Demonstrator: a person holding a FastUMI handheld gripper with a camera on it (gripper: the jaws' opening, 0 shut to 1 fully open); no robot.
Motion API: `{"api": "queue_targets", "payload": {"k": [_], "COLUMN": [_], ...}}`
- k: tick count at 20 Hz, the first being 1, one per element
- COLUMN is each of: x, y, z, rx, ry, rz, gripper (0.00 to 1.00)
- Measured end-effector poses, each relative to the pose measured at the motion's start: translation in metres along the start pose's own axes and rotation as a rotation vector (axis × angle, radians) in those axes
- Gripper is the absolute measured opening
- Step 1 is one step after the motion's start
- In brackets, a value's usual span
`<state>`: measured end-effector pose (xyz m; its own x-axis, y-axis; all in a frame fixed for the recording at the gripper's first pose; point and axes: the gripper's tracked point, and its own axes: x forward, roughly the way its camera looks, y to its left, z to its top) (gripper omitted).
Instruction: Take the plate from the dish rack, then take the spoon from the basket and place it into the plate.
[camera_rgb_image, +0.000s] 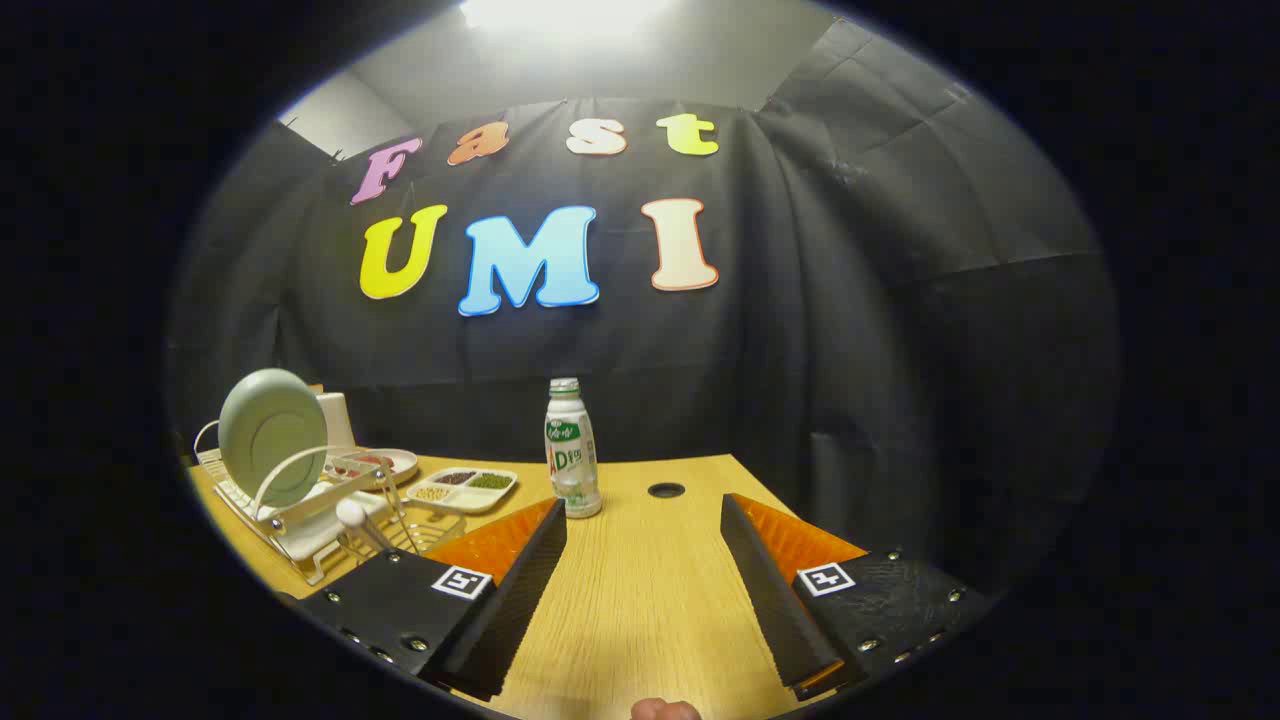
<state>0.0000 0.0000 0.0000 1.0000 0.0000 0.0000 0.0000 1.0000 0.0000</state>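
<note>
Your gripper (640, 590) is spread wide with nothing between its fingers, only bare wooden table (640, 600). The plate (272, 436) stands well off to the left and beyond the left finger, propped on edge in the white wire dish rack (300, 510).

Expect the plate to be stiff, smooth and probably slippery, likely ceramic or melamine, so it could chip if it knocks the rack wires. It stands nearly upright, its flat round face turned towards you and leaning slightly back, its rim running up and down. Take it at the upper rim, one finger on each face, and lift it straight up out of the slot.

The spoon (362, 525) sits in the wire basket (420, 528) at the near end of the rack, just beyond the left fingertip. Its rounded white end points up and its long axis tilts down to the right. It looks light and rigid; pinch it across the handle.

A bottle (572, 448) stands just ahead between the fingertips; keep clear of it.
</note>
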Motion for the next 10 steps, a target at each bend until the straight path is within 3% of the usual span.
{"api": "queue_targets", "payload": {"k": [2,10], "x": [-0.008,-0.046], "y": [-0.006,0.032], "z": [0.027,0.143], "rx": [-0.051,-0.026], "ry": [-0.004,-0.023], "rz": [-0.015,-0.069], "gripper": [0.96,0.95]}}
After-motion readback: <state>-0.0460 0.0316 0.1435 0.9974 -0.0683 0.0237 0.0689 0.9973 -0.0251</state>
